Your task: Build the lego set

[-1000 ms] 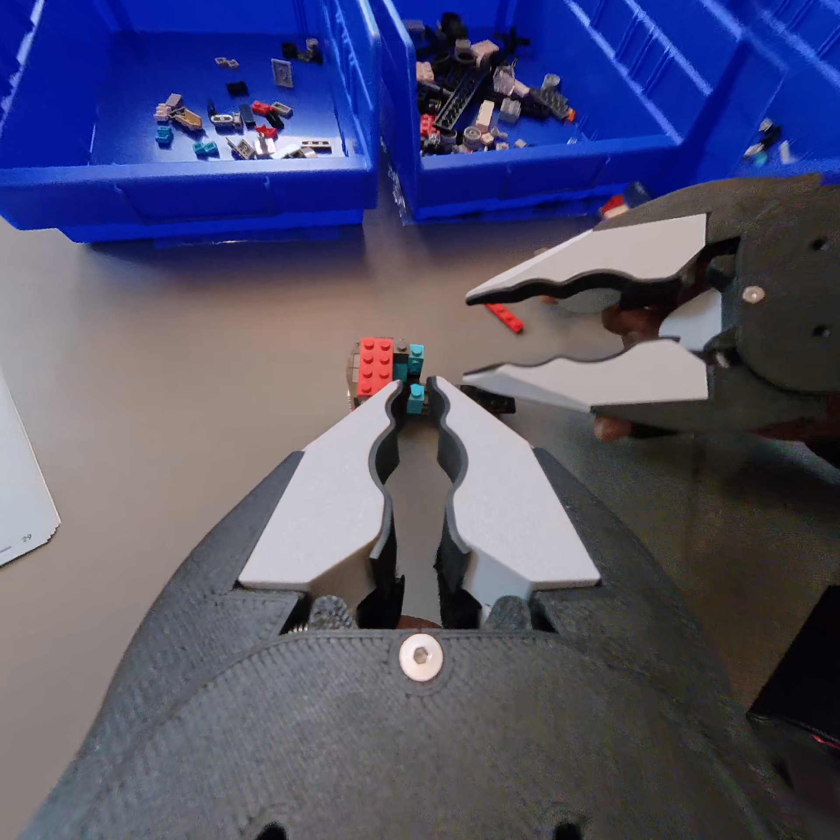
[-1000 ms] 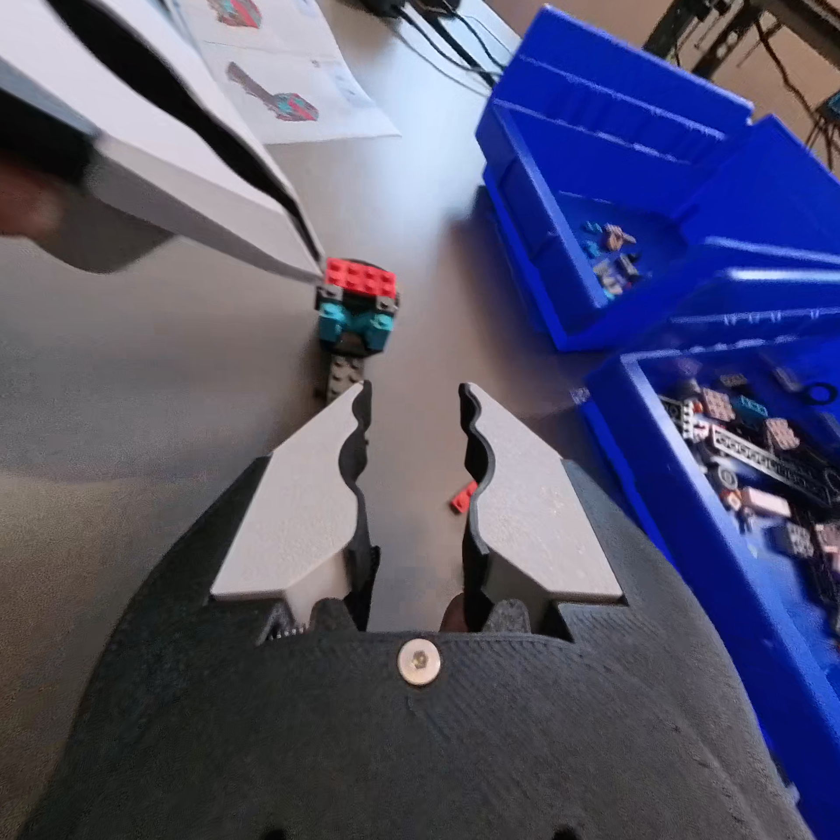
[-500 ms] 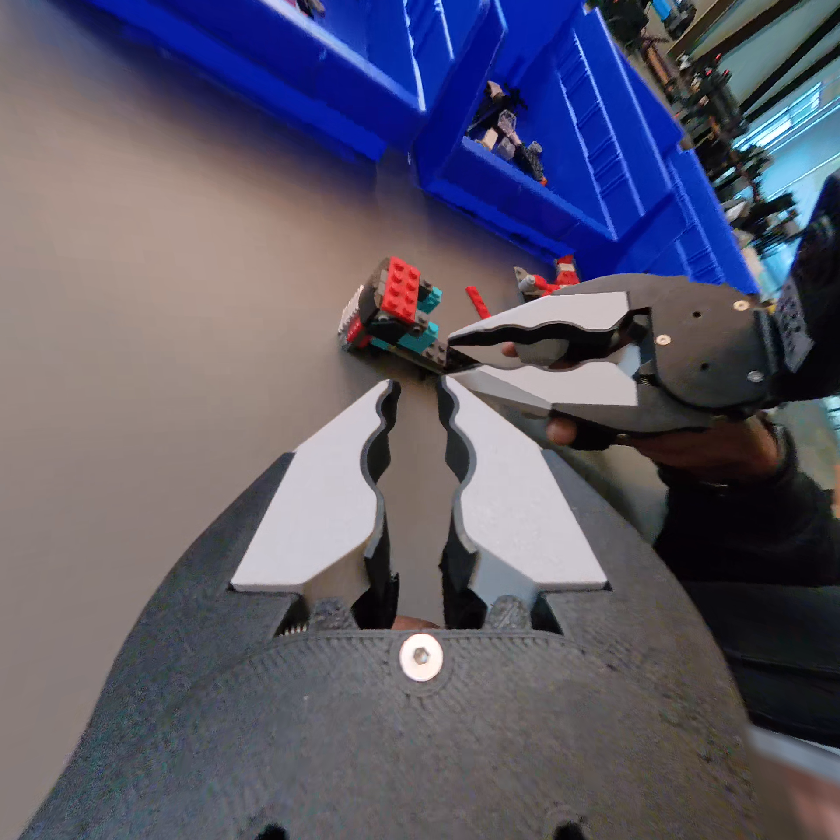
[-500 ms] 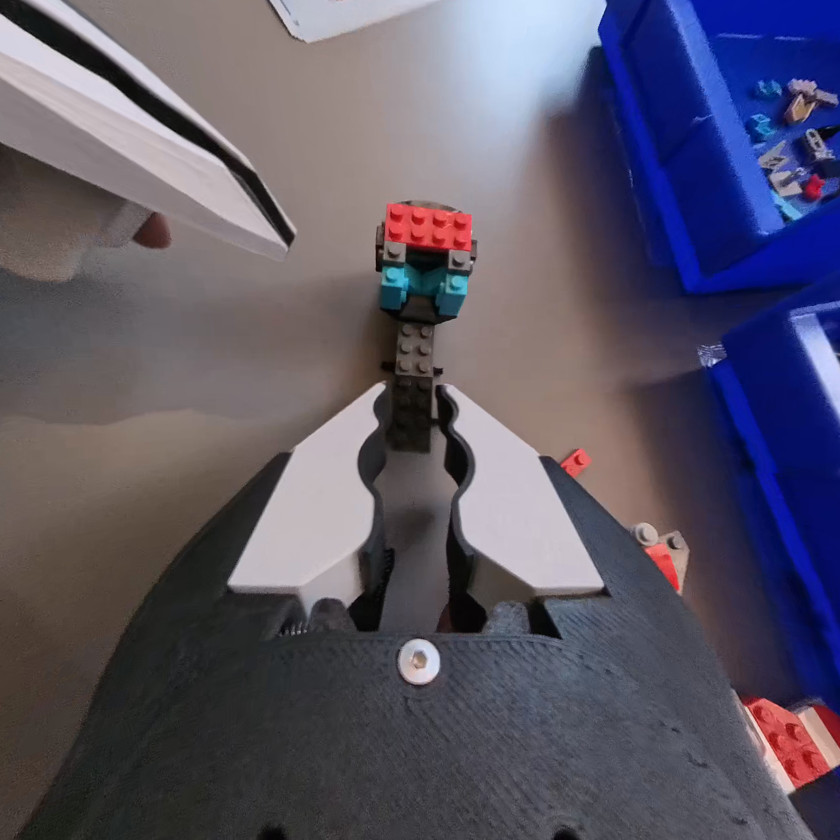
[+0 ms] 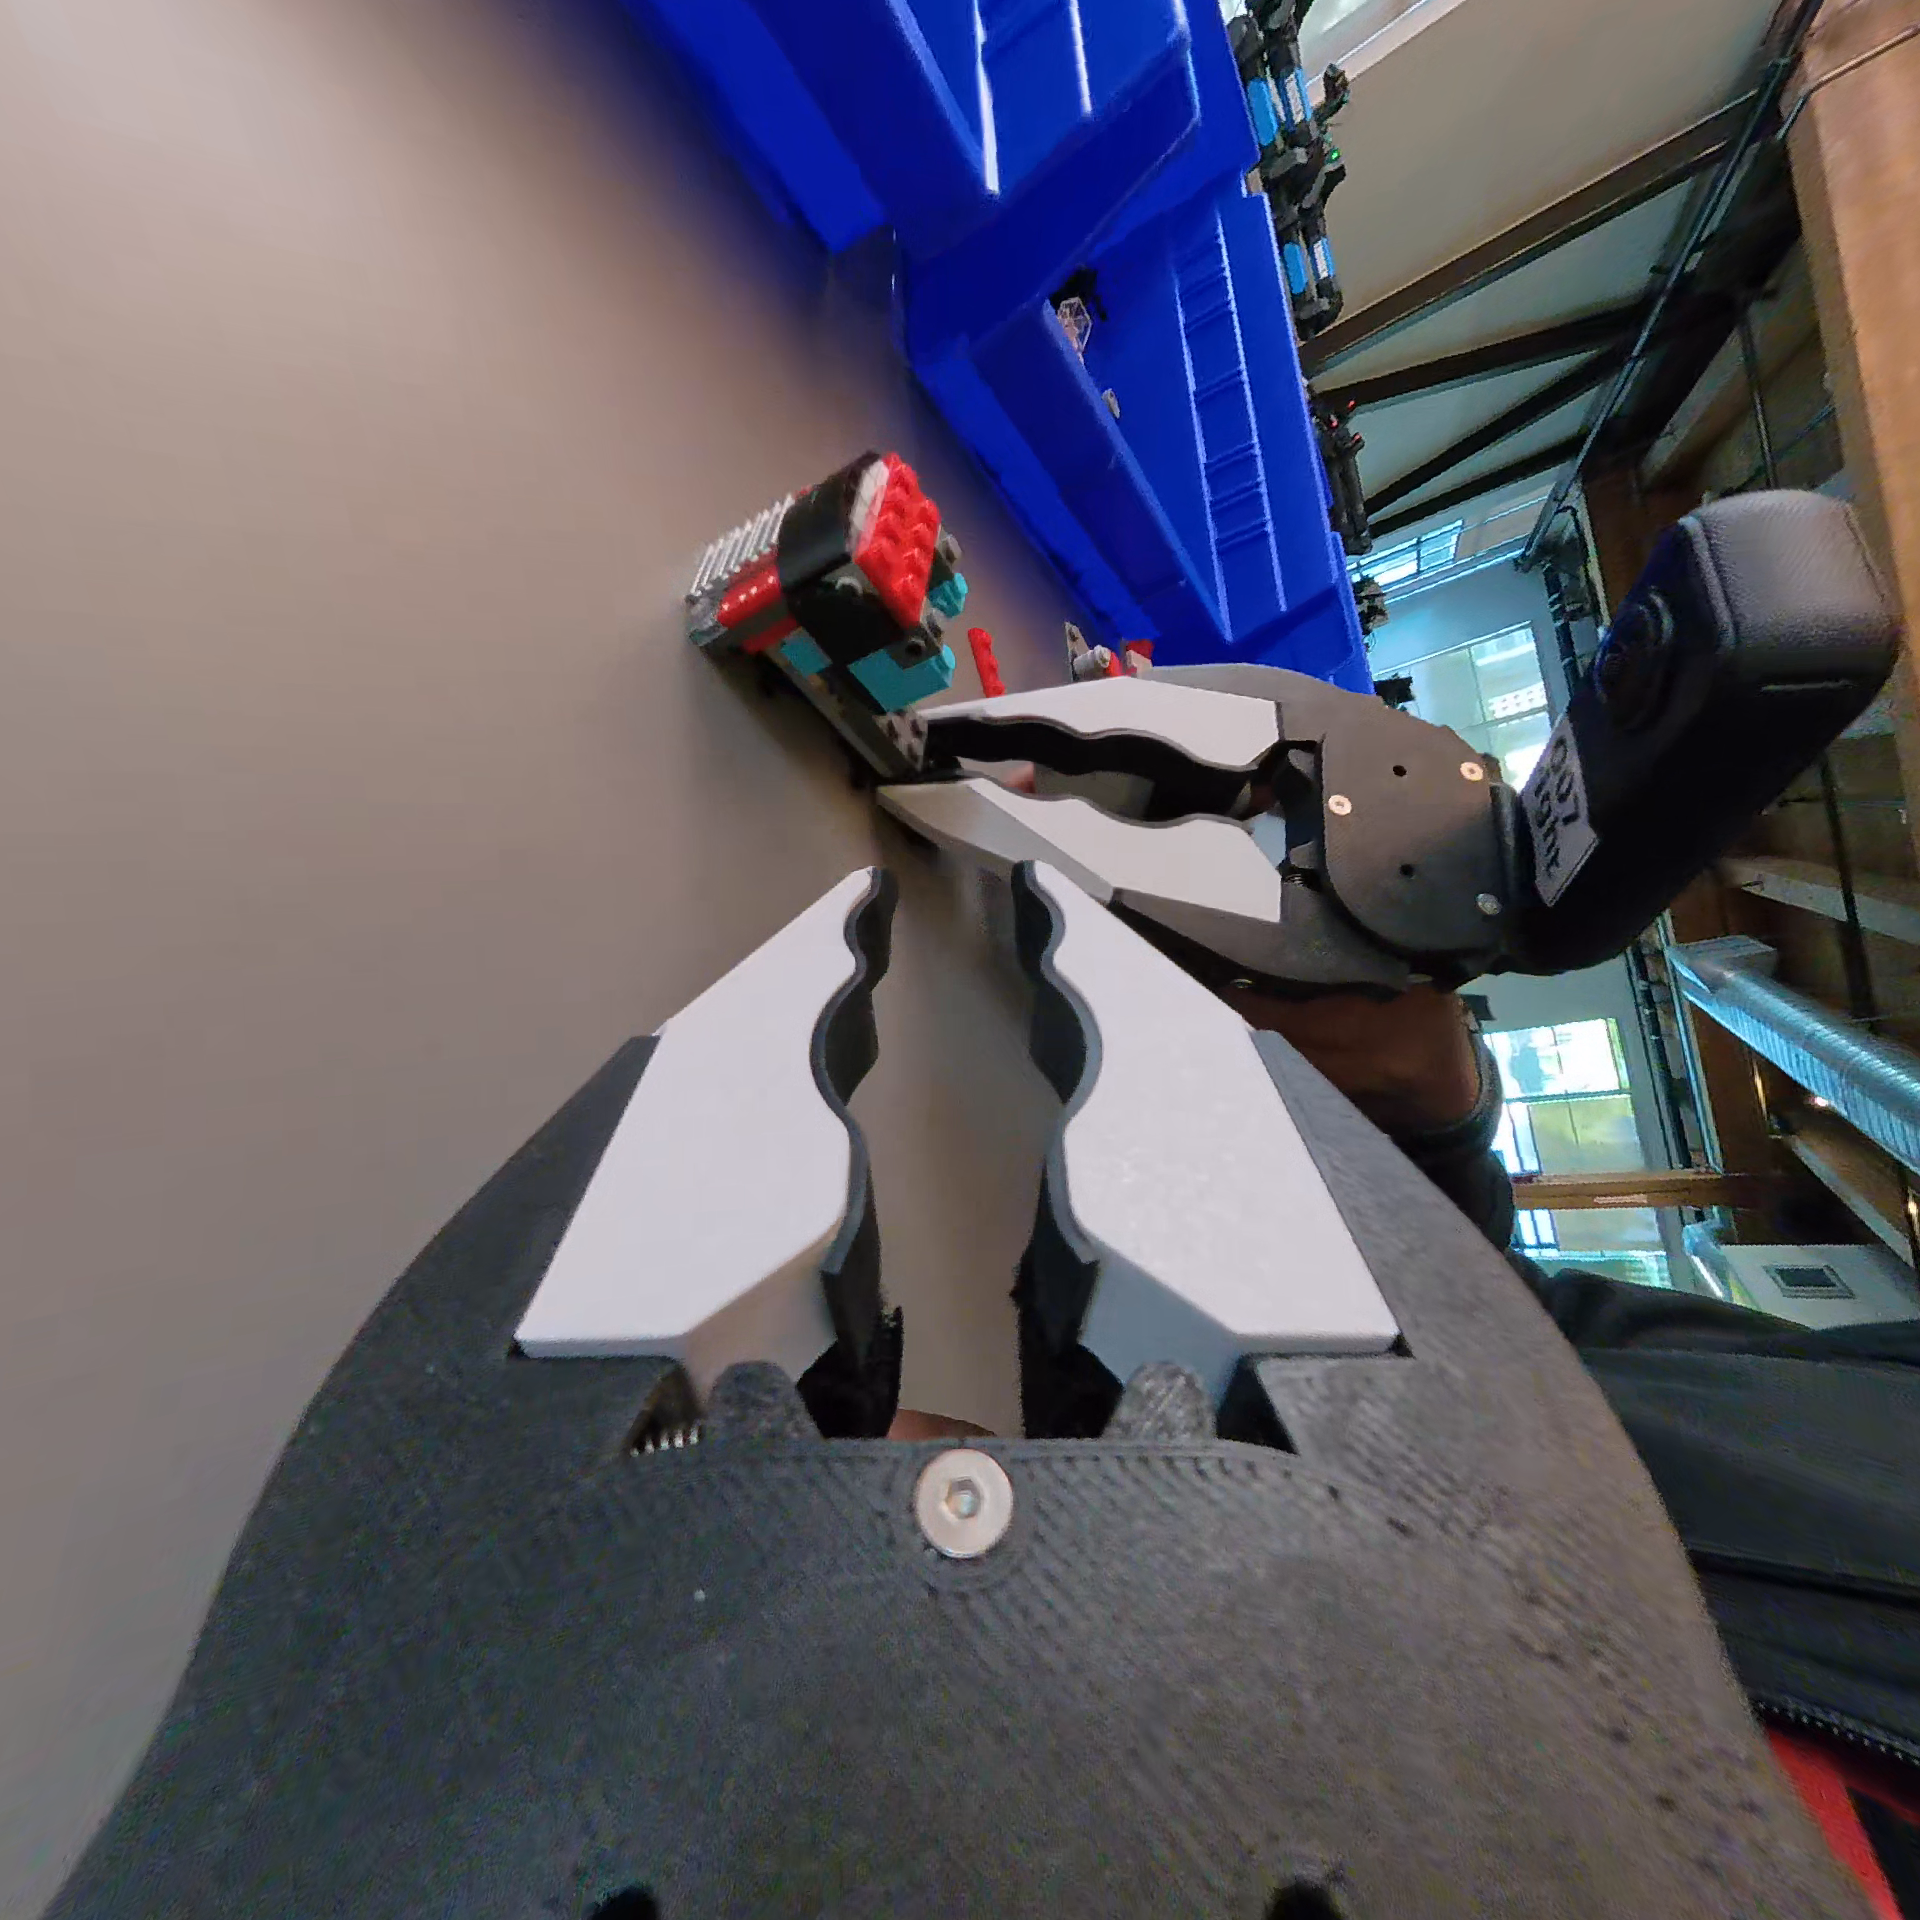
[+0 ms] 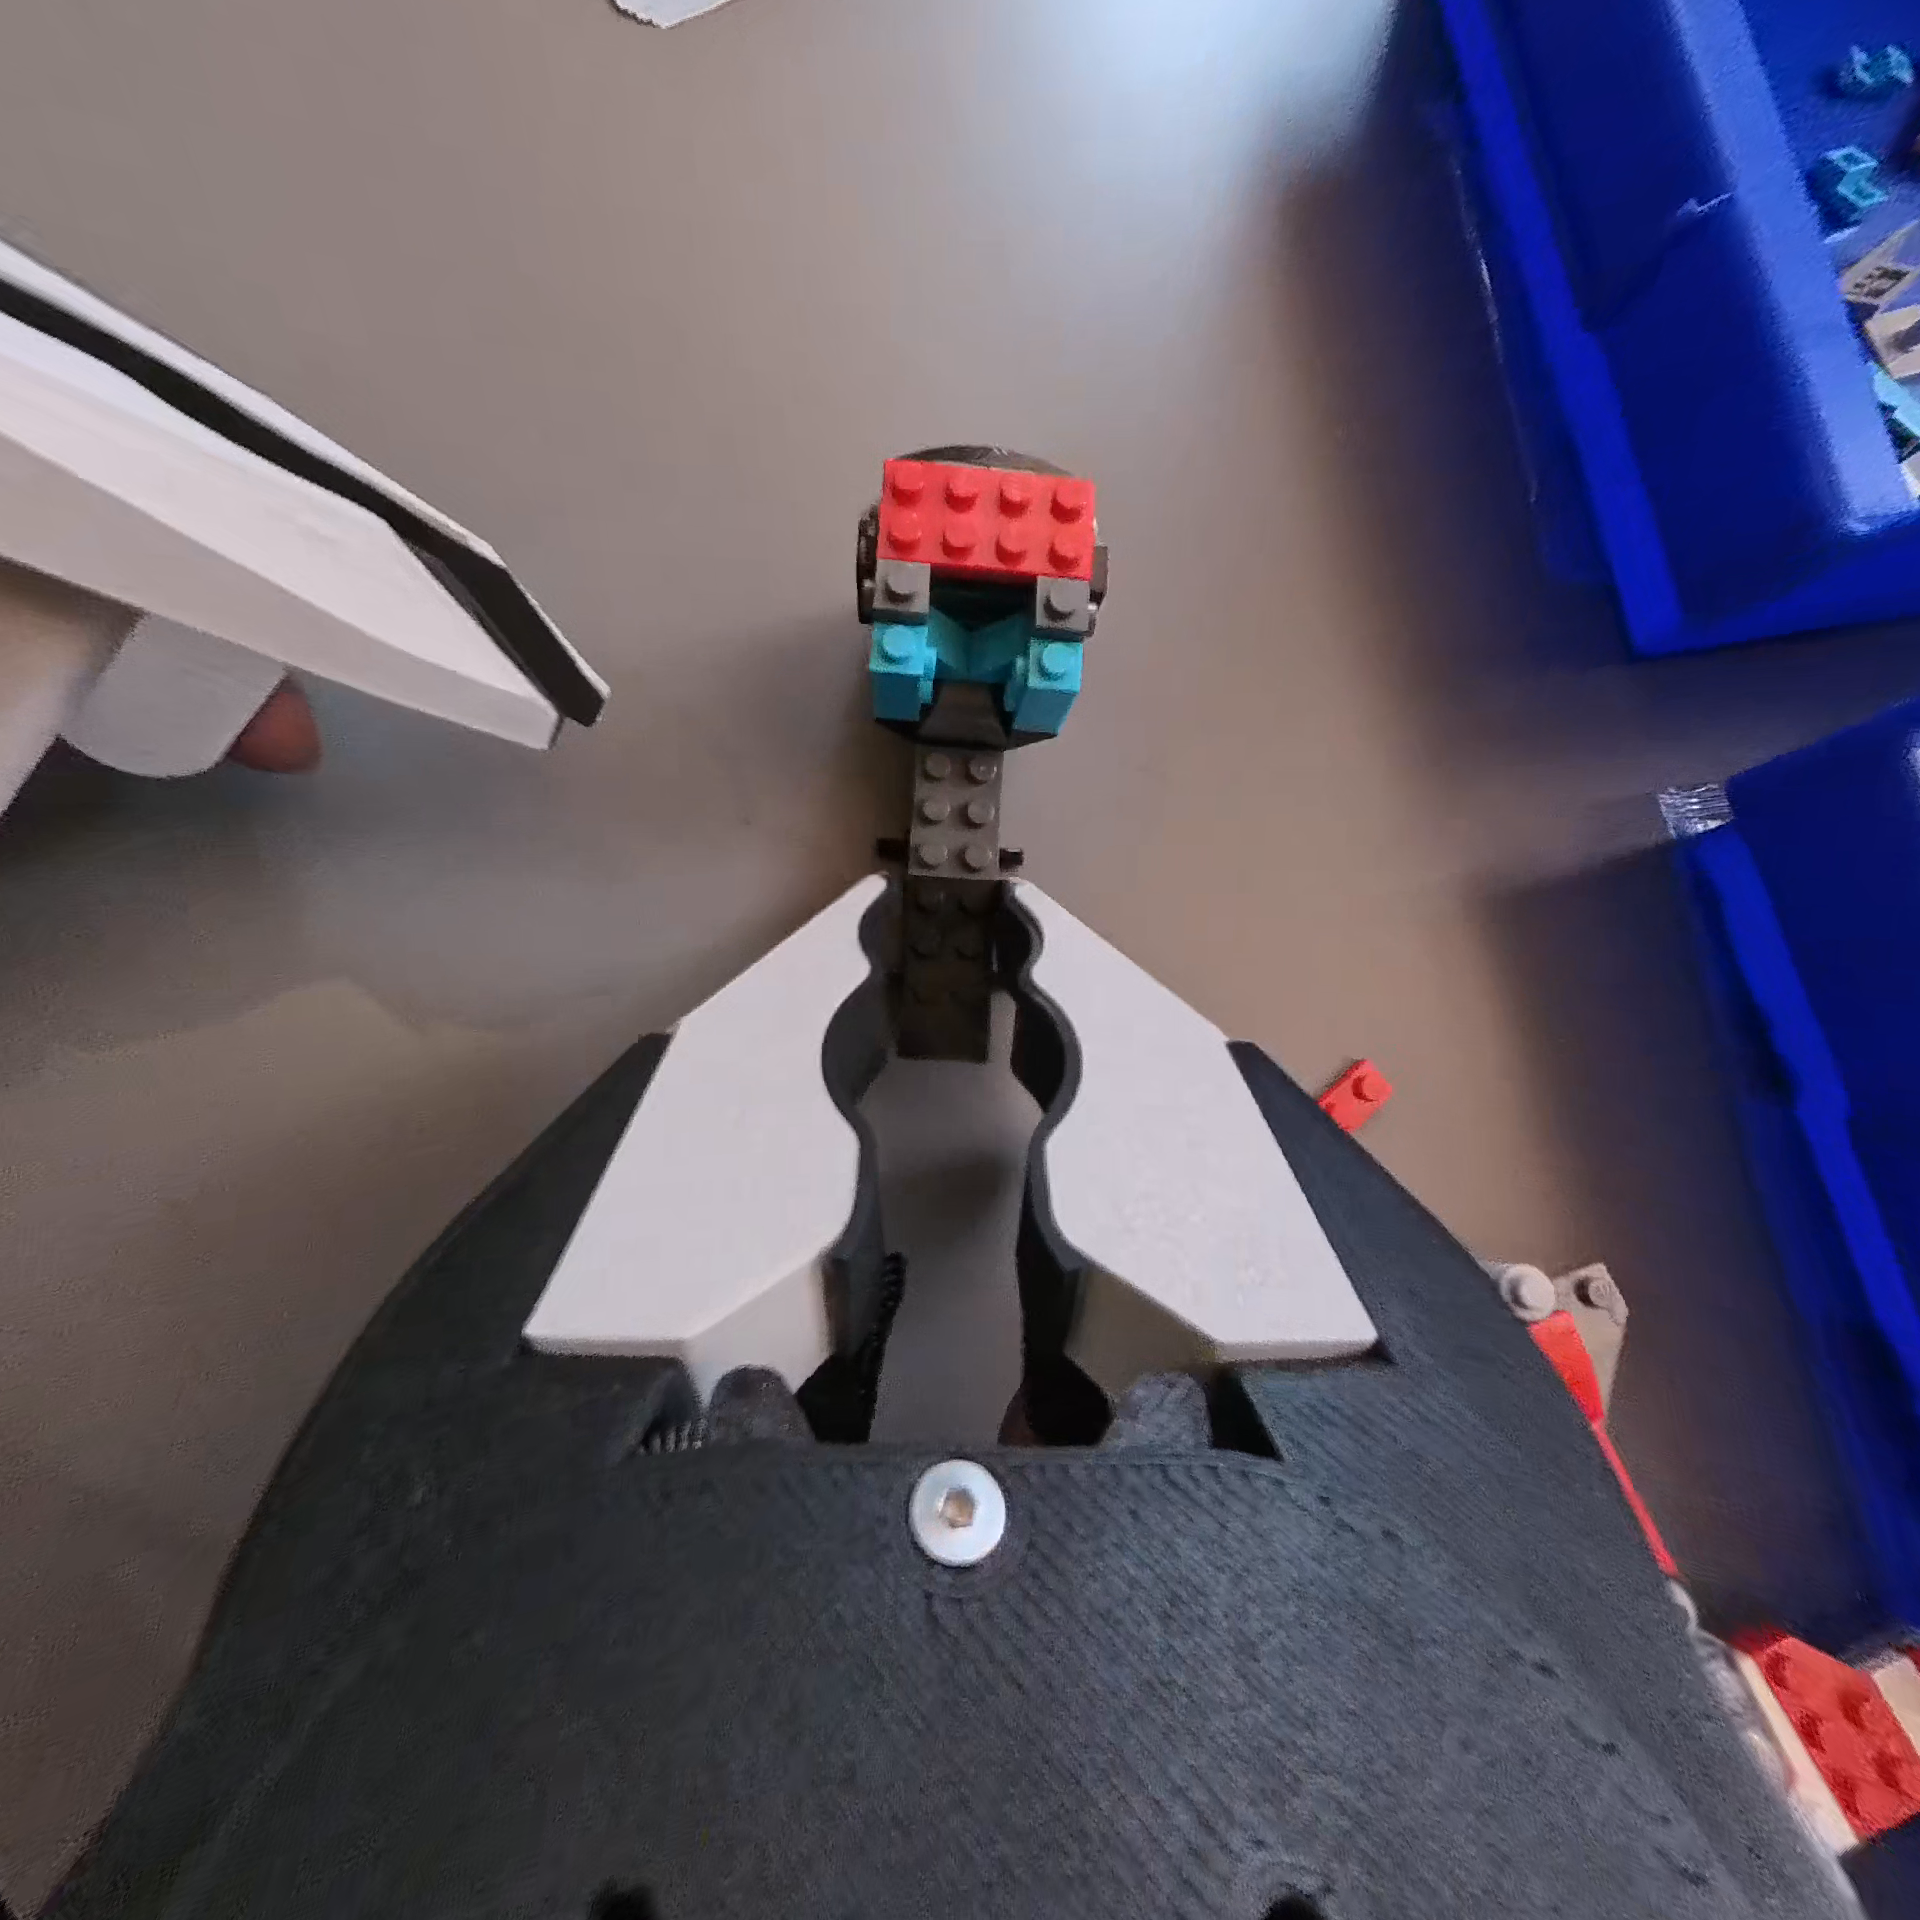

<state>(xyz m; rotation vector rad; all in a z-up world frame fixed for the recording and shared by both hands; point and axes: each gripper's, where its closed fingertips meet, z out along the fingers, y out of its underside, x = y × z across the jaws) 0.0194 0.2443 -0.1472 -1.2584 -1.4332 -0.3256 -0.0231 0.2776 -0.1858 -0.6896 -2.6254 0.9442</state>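
The lego model [image 6: 982,582] lies on the grey table: a red brick on top, teal and grey bricks below it, and a long dark grey plate [image 6: 951,821] sticking out toward me. My right gripper [image 6: 948,894] is shut on that plate's near end. In the left wrist view the model [image 5: 831,613] lies on the table, and the right gripper [image 5: 914,769] pinches its plate from the right. My left gripper [image 5: 948,883] is slightly open and empty, a short way back from the model. It also shows at the left of the right wrist view [image 6: 416,623].
Blue bins [image 6: 1662,312] holding small parts stand along the right side, and they also show in the left wrist view [image 5: 1091,364]. A loose red piece [image 6: 1354,1093], a red-and-grey piece [image 6: 1558,1309] and a red brick [image 6: 1860,1745] lie near my right gripper. A paper corner [image 6: 665,8] is at the top edge. About 7 cm separates my left fingertips from my right.
My left gripper let go of the model, drew back and rolled sideways. My right gripper moved in along the dark grey plate and closed on it.
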